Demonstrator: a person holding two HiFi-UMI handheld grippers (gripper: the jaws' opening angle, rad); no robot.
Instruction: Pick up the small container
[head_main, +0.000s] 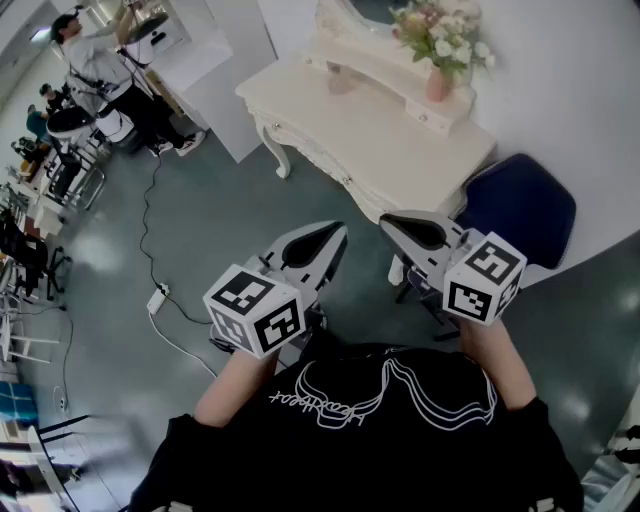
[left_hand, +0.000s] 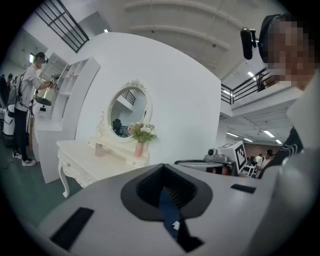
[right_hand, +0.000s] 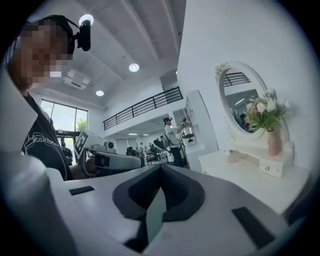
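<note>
Small container (head_main: 340, 79) far ahead on dresser (head_main: 390, 150); left gripper (head_main: 335, 235), right gripper (head_main: 388, 220) both closed, empty

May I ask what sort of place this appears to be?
Probably a large studio hall with mock room sets: a cream dressing table with an oval mirror stands against a freestanding white wall, a black cable trails across the grey-green floor, and a railed mezzanine overlooks it.

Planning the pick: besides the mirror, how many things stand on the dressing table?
2: a small pinkish container below the mirror's left side and a pink vase of flowers at its right. Smaller things may be hidden.
</note>
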